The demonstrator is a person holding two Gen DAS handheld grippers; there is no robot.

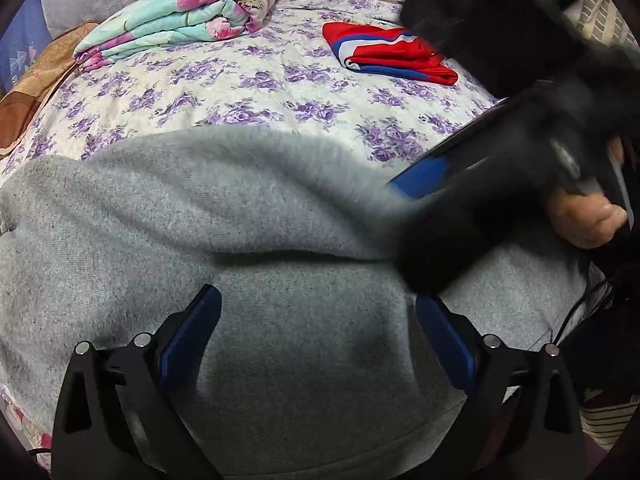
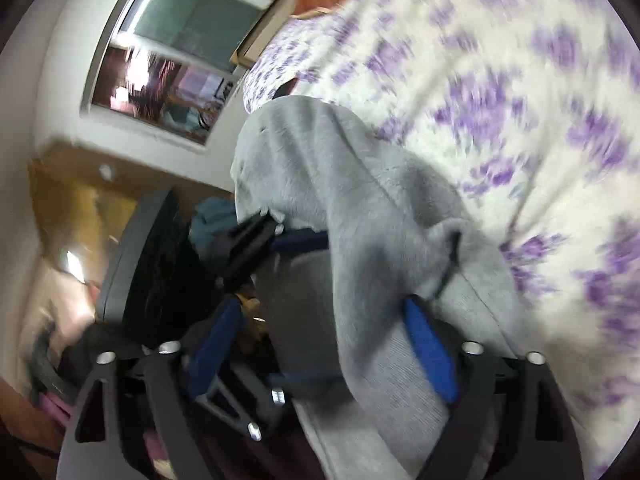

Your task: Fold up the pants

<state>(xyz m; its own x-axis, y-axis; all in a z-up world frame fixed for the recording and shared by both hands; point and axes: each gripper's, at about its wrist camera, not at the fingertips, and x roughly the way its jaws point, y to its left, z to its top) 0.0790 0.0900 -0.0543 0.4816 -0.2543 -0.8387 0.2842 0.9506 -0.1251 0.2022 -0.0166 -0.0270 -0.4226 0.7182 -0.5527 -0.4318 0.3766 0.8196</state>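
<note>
The grey sweatpants lie across the near part of a bed with a purple-flowered sheet, one layer folded back over another. My left gripper is open, its blue pads spread wide just above the grey cloth. My right gripper comes in from the right, blurred, its blue pad against the fold's edge. In the right wrist view the right gripper is open, tilted sideways, with the grey pants bunched between and over its fingers. The left gripper shows beyond it.
A folded floral blanket lies at the far left of the bed. A folded red, white and blue garment lies at the far right. A window and wall show in the right wrist view.
</note>
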